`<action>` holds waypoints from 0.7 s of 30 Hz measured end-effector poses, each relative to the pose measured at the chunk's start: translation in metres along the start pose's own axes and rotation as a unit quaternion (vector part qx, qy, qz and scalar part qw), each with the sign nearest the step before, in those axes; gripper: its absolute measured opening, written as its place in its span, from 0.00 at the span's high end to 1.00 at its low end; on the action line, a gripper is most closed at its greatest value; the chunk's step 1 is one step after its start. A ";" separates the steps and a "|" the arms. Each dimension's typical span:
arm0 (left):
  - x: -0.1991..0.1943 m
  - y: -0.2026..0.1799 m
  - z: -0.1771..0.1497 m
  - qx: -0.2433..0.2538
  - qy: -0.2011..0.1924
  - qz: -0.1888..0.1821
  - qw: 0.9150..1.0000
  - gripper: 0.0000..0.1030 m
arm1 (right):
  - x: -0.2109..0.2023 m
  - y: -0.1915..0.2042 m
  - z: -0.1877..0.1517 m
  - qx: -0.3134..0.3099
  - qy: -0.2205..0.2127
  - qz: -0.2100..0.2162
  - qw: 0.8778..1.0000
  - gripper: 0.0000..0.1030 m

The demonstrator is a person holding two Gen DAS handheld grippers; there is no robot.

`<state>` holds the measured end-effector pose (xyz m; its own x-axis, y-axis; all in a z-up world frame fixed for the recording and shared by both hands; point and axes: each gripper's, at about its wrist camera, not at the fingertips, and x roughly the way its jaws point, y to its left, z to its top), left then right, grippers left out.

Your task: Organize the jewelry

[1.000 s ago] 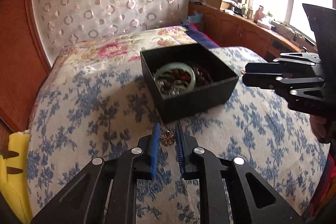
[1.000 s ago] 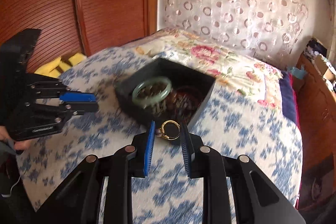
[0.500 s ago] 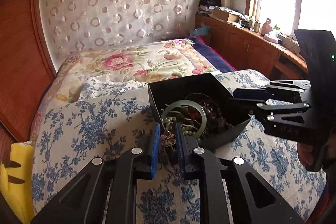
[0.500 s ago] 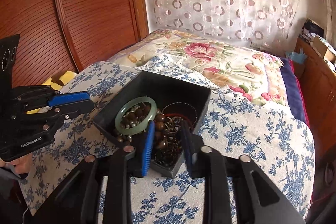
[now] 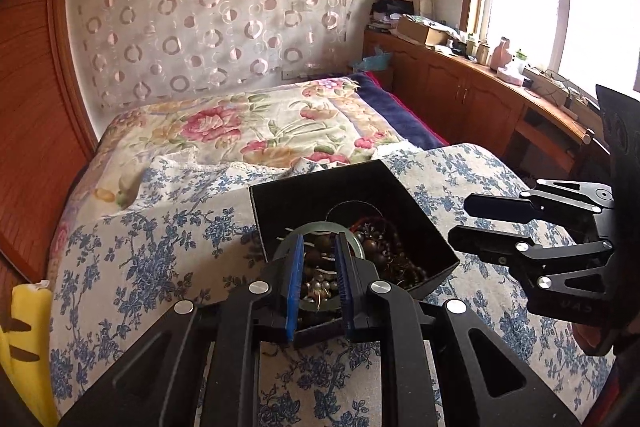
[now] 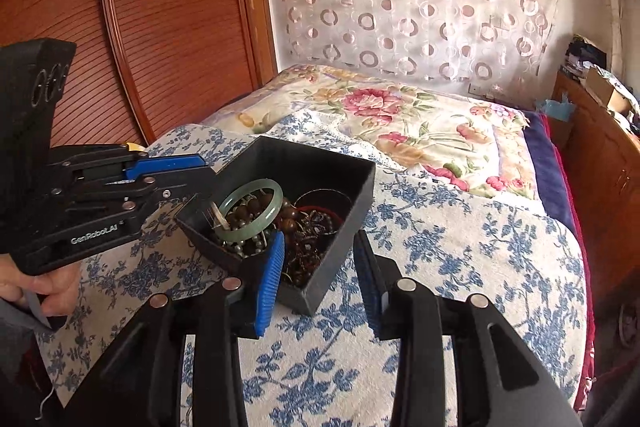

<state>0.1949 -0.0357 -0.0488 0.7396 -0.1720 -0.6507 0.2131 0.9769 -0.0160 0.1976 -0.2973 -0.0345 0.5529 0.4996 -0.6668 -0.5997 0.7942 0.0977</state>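
In the left wrist view the left gripper fills the bottom centre, its blue pads narrowly apart over the near edge of the black box. Only the box's contents show through the gap, so I cannot tell whether the pads pinch anything. The box sits in the middle of the frame on the blue-flowered bedcover, and it holds a pale green bangle lying on dark beads and tangled chains. The right gripper reaches in from the right edge, its tips just beside the box's right wall. In the right wrist view the right gripper sits at bottom centre with its jaws well apart and nothing pinched; the near corner of the box shows between them. The bangle rests in the box's left half, brown beads beside it. At the left edge the left gripper, held by a hand, points its nearly closed tips over the box's left corner.
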 end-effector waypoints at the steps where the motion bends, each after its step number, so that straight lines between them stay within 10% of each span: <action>1: -0.001 -0.001 0.000 0.001 -0.001 0.001 1.000 0.82 | -0.003 0.000 -0.001 0.001 -0.001 0.000 1.000 0.63; 15: -0.072 0.001 -0.037 -0.004 -0.041 0.041 0.998 0.35 | -0.067 0.030 -0.027 0.023 -0.055 -0.020 0.998 0.62; 21: -0.108 -0.005 -0.050 -0.008 -0.066 0.057 0.996 0.21 | -0.099 0.045 -0.042 0.054 -0.082 -0.031 0.995 0.44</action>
<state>0.0820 -0.0153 -0.0167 0.8365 -0.0745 -0.5429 0.1144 0.9926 0.0400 0.0915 -0.3255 0.0054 0.6794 0.4916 -0.5447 -0.5010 0.8532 0.1451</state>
